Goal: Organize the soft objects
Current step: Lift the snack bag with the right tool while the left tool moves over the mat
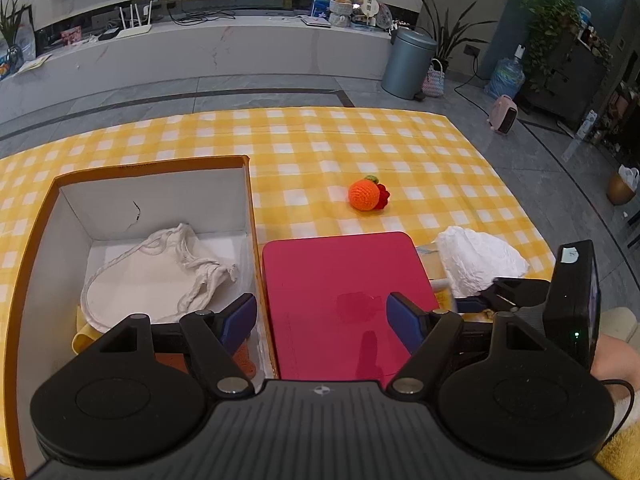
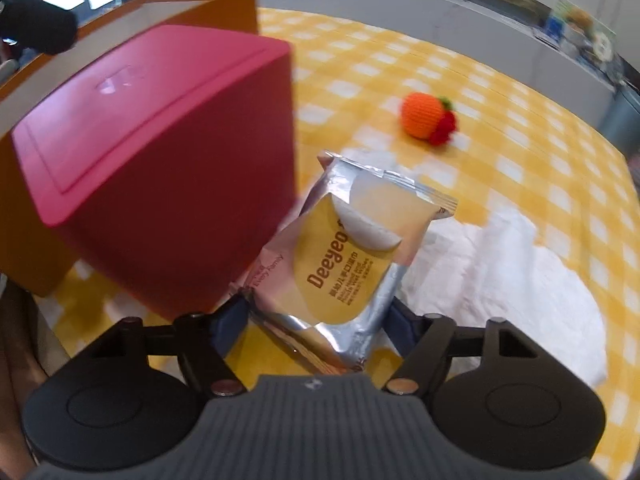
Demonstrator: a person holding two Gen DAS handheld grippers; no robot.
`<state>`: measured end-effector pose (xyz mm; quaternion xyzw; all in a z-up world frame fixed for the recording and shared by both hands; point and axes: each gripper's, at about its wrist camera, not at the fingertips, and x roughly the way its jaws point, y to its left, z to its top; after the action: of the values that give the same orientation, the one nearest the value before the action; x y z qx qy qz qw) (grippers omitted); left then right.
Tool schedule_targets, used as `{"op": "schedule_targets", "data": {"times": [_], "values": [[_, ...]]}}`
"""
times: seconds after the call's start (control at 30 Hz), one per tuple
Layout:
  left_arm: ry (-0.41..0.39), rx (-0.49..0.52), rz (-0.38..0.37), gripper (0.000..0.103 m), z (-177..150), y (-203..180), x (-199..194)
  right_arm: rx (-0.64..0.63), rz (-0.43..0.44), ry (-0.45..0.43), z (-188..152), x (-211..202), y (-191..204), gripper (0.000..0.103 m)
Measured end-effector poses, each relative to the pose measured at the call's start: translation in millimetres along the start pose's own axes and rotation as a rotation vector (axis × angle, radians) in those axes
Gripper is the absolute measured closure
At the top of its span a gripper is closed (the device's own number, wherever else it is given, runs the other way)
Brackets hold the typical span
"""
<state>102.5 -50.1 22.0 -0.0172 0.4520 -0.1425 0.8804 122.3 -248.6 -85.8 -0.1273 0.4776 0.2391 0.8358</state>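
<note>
Right gripper (image 2: 316, 320) clamps a wipes packet (image 2: 344, 264); left gripper (image 1: 322, 320) gapes empty over the red box (image 1: 340, 280), crocheted orange (image 1: 363, 195) at twelve o'clock.

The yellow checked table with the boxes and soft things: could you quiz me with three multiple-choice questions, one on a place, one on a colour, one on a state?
1. Where does the crumpled white cloth bag lie?
A. inside the open orange-rimmed cardboard box
B. on the closed pink box
C. on the floor

2. What colour is the round crocheted toy fruit?
A. blue
B. orange
C. white

3. What does the right gripper do?
A. hangs open and empty
B. clamps the silver-and-yellow wet-wipes packet
C. grips the toy fruit

Answers:
A: the bag rests on the box floor.
B: the fruit is orange, red piece beside it.
B: the right gripper fingers press the packet on both sides.
</note>
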Motion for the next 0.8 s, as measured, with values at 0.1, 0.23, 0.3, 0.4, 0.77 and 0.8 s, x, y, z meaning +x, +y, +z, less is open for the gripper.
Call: {"op": "schedule_targets", "data": {"times": [0.1,0.23,0.3,0.4,0.77,0.8], "values": [[-0.003,0.000,-0.004,0.016,-0.7,0.7,-0.3,0.049,-0.070,0.029,-3.4,-5.7,-7.1,0.032],[0.001,0.002,-0.003,0.016,-1.7,0.2,0.6,0.160,-0.072,-0.009,-8.3,-18.7,-26.4,0.029],[0.002,0.005,-0.003,0.016,-1.7,-0.5,0.5,0.174,-0.037,-0.066,-8.2,-27.7,-29.3,0.015],[-0.003,0.003,-0.009,0.016,-1.6,-1.8,-1.8,0.181,-0.009,-0.129,-4.6,-34.0,-28.1,0.005],[-0.018,0.004,-0.013,0.016,3.5,-8.8,-6.5,0.354,-0.097,-0.100,15.8,-4.0,-38.9,0.010],[-0.018,0.005,-0.012,0.016,4.0,-9.5,-6.6,0.350,-0.109,-0.090,15.3,-1.9,-37.9,0.012]]}}
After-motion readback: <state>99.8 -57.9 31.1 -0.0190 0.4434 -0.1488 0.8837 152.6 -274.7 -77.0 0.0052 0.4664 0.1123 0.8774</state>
